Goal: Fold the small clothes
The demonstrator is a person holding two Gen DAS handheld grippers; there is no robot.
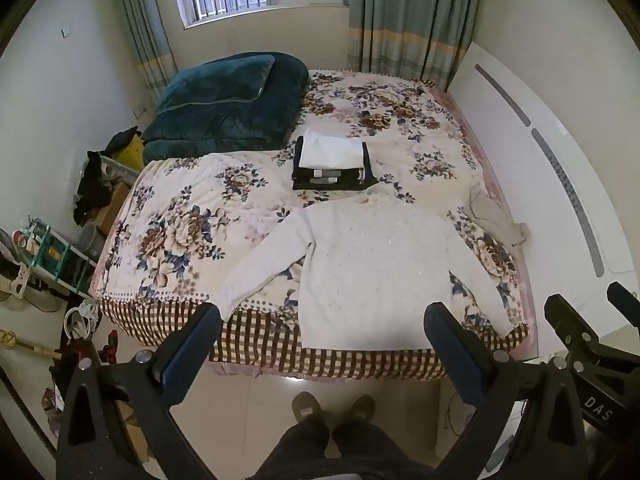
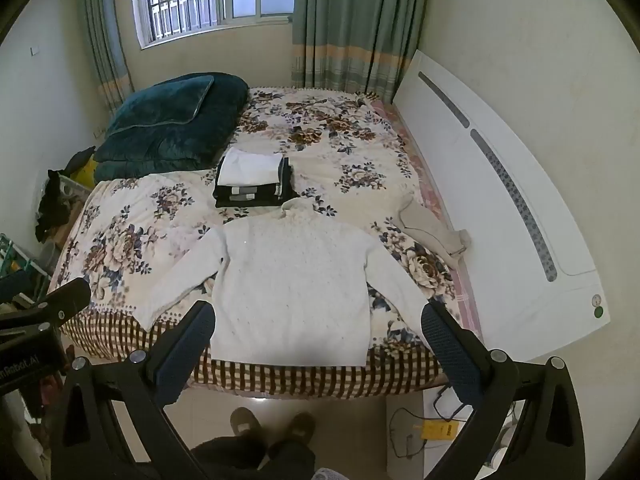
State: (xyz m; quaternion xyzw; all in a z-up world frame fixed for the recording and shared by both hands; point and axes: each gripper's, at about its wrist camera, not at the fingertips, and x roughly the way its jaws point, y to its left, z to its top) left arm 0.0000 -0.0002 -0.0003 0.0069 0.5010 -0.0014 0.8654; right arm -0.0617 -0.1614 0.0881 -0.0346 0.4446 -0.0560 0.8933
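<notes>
Sweater, white knit, long-sleeved (image 1: 372,276) (image 2: 292,292), flat on floral-blanket bed (image 1: 180,216) (image 2: 120,236), hem at near edge, sleeves spread. Folded black-and-white clothes stack (image 1: 334,164) (image 2: 252,180) just beyond collar. Left gripper (image 1: 322,344), right gripper (image 2: 318,338): fingers apart, empty, above near edge.

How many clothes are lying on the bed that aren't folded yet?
2. A white sweater is spread flat at the near edge, sleeves out. A beige garment lies crumpled by the headboard. The folded stack behind the sweater isn't counted; nothing else shows.

My black claws (image 1: 322,340) have blue pads (image 1: 192,344). White sweater (image 1: 368,272) on a brown-and-navy floral bedspread (image 1: 180,216) with checked border; teal quilt (image 1: 224,108); green curtains (image 1: 404,12).
</notes>
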